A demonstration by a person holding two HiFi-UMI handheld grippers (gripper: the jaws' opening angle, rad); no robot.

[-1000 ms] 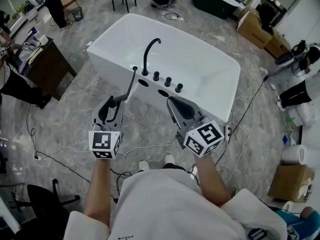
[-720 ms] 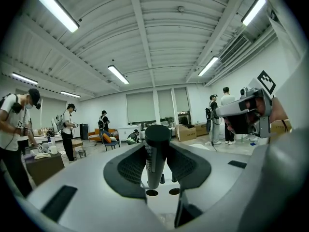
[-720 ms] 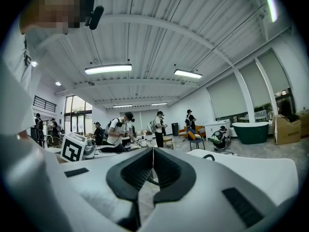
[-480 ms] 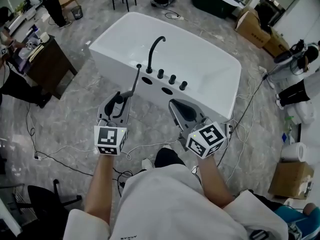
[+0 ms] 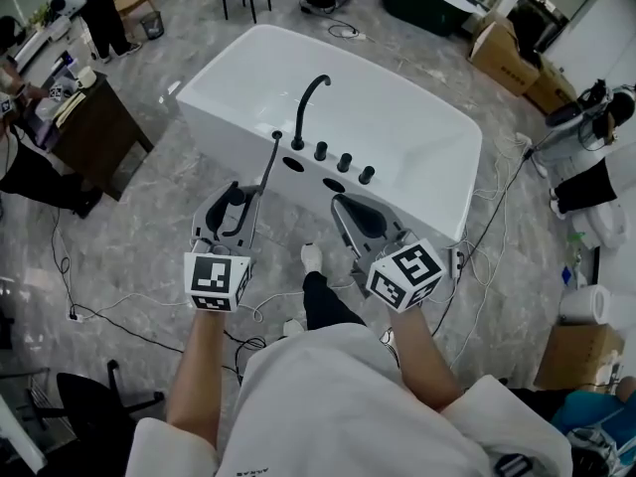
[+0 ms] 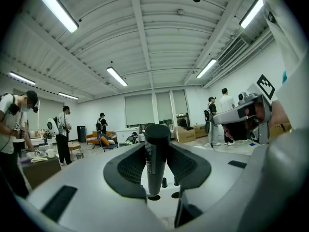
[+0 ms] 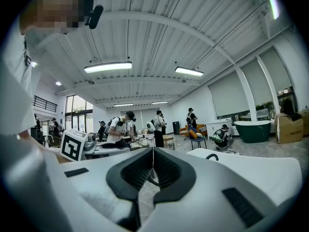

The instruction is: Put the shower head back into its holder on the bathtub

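Note:
A white bathtub [image 5: 417,137] stands in front of me, with a black curved faucet [image 5: 306,102], three black knobs [image 5: 343,162] and two dark holes [image 5: 293,164] along its near rim. My left gripper [image 5: 231,210] is shut on the slim black shower head [image 5: 266,172], whose tip reaches the rim beside the left hole. In the left gripper view the black handle [image 6: 157,153] stands upright between the pads [image 6: 130,166]. My right gripper [image 5: 360,222] hovers before the rim, shut and holding nothing; its jaws [image 7: 152,170] meet in the right gripper view.
A dark desk [image 5: 94,117] with people around it stands at the left. Cardboard boxes [image 5: 517,63] lie beyond the tub at the right. Cables [image 5: 109,306] trail over the grey floor. Another person [image 5: 596,137] works at the right edge.
The person has stepped toward the tub, one foot now forward between the grippers. The right gripper has shifted slightly. The left gripper keeps its hold on the shower head.

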